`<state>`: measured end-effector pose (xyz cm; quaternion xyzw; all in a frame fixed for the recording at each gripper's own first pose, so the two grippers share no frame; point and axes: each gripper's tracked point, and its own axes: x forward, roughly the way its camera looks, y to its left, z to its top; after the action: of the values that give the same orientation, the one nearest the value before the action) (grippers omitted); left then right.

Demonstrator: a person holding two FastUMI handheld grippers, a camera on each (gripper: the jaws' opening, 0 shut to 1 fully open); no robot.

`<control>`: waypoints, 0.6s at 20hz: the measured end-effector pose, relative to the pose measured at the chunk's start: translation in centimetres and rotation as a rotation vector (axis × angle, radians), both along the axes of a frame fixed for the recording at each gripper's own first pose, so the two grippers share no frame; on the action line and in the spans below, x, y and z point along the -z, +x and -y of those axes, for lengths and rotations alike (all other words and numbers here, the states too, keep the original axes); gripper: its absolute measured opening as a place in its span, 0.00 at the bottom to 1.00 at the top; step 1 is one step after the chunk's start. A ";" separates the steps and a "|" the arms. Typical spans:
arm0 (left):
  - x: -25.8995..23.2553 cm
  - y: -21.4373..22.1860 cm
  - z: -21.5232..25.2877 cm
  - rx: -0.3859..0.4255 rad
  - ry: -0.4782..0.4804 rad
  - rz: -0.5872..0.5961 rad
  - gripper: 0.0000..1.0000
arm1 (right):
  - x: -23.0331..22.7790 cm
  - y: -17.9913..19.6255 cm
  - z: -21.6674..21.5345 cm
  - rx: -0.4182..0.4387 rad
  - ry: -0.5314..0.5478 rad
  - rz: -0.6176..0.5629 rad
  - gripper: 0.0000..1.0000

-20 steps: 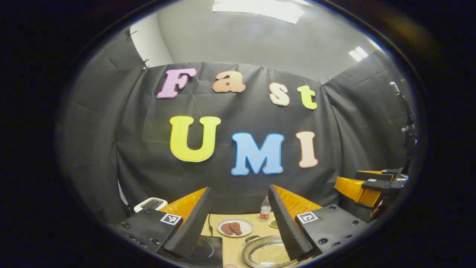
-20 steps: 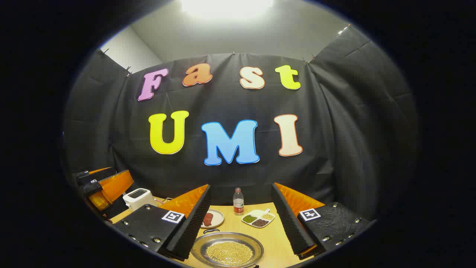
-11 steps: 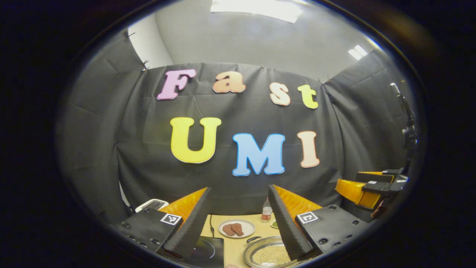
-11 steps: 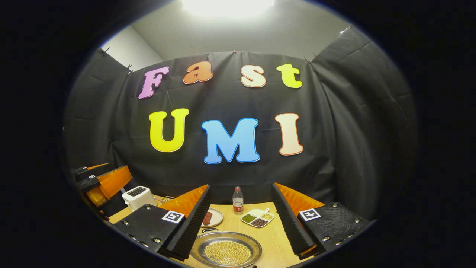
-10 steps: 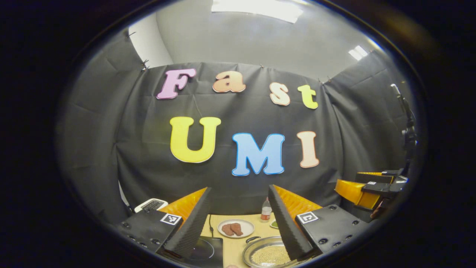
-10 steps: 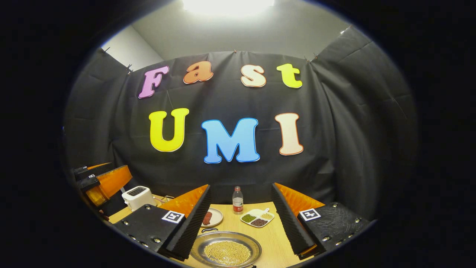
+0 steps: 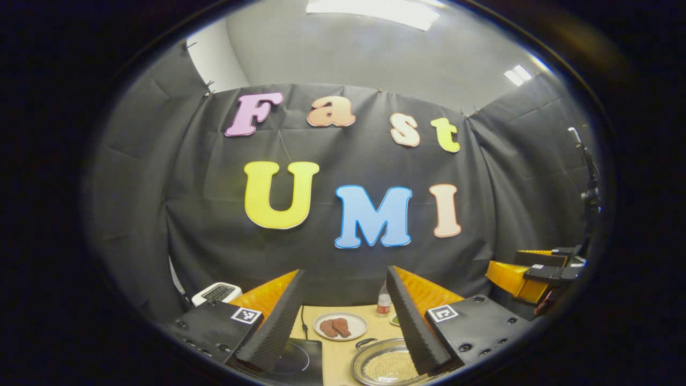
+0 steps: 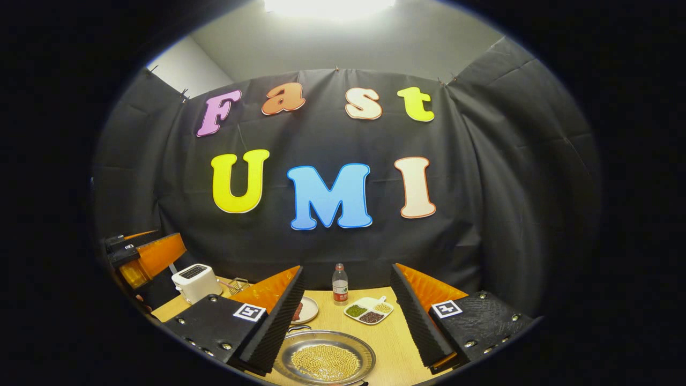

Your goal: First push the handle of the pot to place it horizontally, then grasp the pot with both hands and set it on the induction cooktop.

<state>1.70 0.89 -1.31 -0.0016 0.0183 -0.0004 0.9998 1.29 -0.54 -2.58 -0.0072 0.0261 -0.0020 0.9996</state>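
Toaster (image 8: 192, 282): white, at the far left of the table (image 8: 394, 343), beside a small wire basket (image 8: 237, 284); well apart from the work, so it should not get in the way.
Left gripper (image 7: 343, 321): held above the near edge of the table, both fingers spread wide with nothing between them; it also shows at the left edge of the right gripper view, off the table and raised.
Induction cooktop (image 7: 292, 362): black, on the table low between the left gripper's fingers in the left gripper view, its cord running to the far side; it lies left of the pot, so the carry looks like a short move leftward.
Plate of meat (image 7: 340, 326): far of the cooktop and pot, clear of both.
Pot (image 8: 323, 360): a shallow steel pan filled with pale beans, on the wood near the front edge; in the right gripper view it lies low between that gripper's fingers, untouched.
Pot handle (image 7: 365, 342): a dark loop on the far left rim (its exact tilt is too small to judge), so the push is, I judge, not yet done.
Bottle (image 8: 339, 284): upright at the far edge, centre.
Divided dish (image 8: 368, 311): just right of the bottle, holding green, dark and pale grains.
Right gripper (image 8: 345, 321): above the pot, fingers wide apart and empty, presumably poised for the approach.
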 end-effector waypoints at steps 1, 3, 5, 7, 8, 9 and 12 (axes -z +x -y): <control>0.2 -0.1 -0.1 -0.001 0.002 -0.003 0.97 | 0.7 0.0 -0.1 -0.005 -0.001 -0.014 0.97; 0.5 0.0 -0.4 -0.003 0.008 -0.010 0.97 | 2.1 -0.1 -0.3 -0.013 -0.005 -0.045 0.97; 1.1 0.0 -0.7 -0.005 0.011 -0.020 0.97 | 3.3 -0.3 -0.3 -0.019 -0.016 -0.065 0.96; 1.7 0.1 -1.0 -0.005 0.012 -0.034 0.97 | 5.2 -0.4 -0.7 -0.036 -0.027 -0.102 0.96; 1.9 0.0 -1.1 -0.003 0.013 -0.040 0.99 | 6.3 -0.6 -0.9 -0.045 -0.023 -0.130 0.95; 2.0 0.0 -1.3 -0.004 0.016 -0.044 0.97 | 7.5 -0.8 -1.3 -0.057 -0.017 -0.160 0.89; 2.1 -0.2 -1.6 -0.010 0.023 -0.050 0.97 | 11.1 -1.4 -1.5 -0.068 -0.004 -0.268 0.57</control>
<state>1.51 2.53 -3.44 0.0096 0.0434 0.0048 0.9990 -0.13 0.94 -13.67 -0.0101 0.1589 0.0329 0.9867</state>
